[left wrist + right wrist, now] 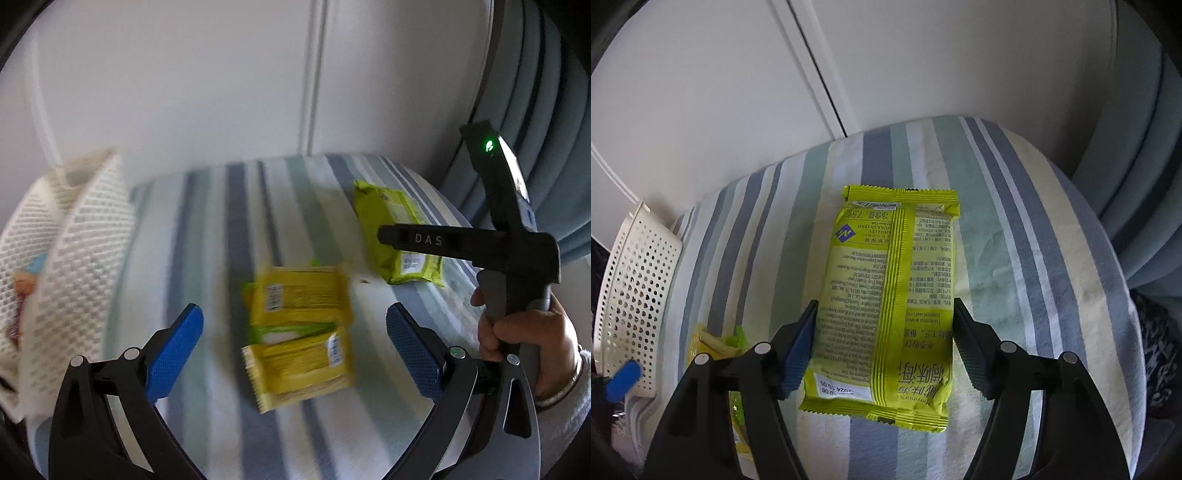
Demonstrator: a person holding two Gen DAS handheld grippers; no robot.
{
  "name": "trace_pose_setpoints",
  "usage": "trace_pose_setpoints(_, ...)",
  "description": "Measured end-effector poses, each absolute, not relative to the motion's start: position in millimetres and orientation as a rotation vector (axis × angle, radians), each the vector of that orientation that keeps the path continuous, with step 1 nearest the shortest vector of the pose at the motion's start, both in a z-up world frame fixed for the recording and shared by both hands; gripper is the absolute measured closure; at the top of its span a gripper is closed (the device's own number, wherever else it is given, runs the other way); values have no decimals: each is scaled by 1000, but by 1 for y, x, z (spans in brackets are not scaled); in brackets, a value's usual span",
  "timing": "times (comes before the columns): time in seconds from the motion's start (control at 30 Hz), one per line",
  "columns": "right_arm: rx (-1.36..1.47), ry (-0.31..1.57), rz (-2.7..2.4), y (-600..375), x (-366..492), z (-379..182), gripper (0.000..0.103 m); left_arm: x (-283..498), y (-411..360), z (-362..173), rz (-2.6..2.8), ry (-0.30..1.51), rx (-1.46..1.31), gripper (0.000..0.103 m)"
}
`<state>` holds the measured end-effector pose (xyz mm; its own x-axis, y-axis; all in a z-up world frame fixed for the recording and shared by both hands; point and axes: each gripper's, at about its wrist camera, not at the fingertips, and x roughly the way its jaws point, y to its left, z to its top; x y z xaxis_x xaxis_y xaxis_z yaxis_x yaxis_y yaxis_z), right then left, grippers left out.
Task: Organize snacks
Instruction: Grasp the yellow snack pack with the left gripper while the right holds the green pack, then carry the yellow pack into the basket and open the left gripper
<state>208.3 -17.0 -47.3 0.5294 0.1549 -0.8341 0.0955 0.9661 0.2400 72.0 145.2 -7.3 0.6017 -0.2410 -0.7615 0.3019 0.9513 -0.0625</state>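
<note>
While the lime-green packet (886, 306) lies flat near the middle of the striped cloth (997, 229), it is straddled by the right gripper (884, 347), whose jaws are spread to either long edge. Both sides should be pinched evenly before lifting toward the white basket (635, 280) at the left edge. The left gripper (295, 350) is held spread above the yellow packets (299, 332).

Your left claw (295, 347) stands wide open above the striped surface (207, 236), its blue pads either side of a small pile of yellow snack packets (299, 332), blurred, perhaps three. Farther right lies a lime-green packet (391, 221), partly behind your right hand (528, 343). A white perforated basket (74, 236) sits at left.
</note>
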Motion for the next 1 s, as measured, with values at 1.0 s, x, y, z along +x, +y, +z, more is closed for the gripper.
trace_pose_setpoints(1.0, 302, 1004, 76, -25, 225, -52, 33, 100, 176, 8, -294, 872, -21, 39)
